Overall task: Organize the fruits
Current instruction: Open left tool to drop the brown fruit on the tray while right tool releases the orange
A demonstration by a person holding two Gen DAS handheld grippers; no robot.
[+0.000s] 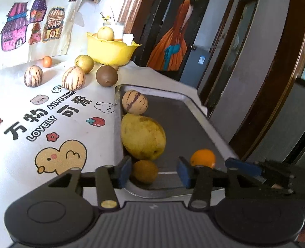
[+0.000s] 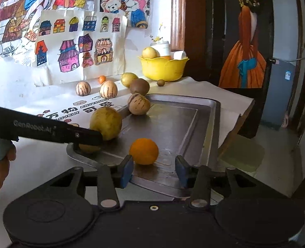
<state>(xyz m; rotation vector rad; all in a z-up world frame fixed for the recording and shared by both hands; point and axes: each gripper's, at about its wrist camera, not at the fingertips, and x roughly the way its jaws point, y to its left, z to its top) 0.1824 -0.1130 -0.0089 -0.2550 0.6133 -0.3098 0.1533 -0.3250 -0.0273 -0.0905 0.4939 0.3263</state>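
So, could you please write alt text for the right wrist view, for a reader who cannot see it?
An open right tool hovers at the near end of a metal tray, just before an orange. The tray also holds a large yellow fruit and a striped fruit; more fruit and a yellow bowl stand behind.

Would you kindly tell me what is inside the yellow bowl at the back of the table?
The yellow bowl holds a pale round fruit on top, something orange beside it, and a white paper item. Anything deeper is hidden by its wall.
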